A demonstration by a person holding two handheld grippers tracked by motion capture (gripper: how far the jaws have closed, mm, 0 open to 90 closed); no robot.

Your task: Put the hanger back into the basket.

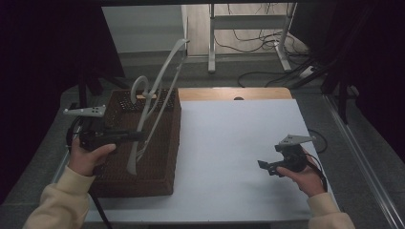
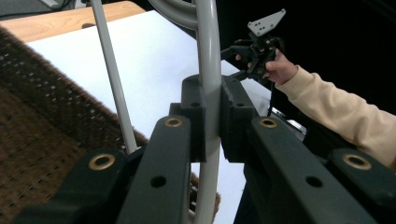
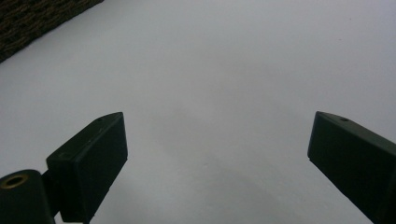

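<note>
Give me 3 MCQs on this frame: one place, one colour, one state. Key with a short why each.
1. Where does the basket sit on the white table?
A. the person's left part
B. centre
C. right edge

2. What colour is the hanger?
A. red
B. light grey
C. black

3. How is the right gripper?
A. shut on the hanger
B. shut on nothing
C. open, holding nothing

Key:
1 A, the high view has the basket at the table's left, beside the left gripper.
2 B, its bars look pale grey in the high view and the left gripper view.
3 C, its jaws stand wide apart over bare table in the right gripper view.
</note>
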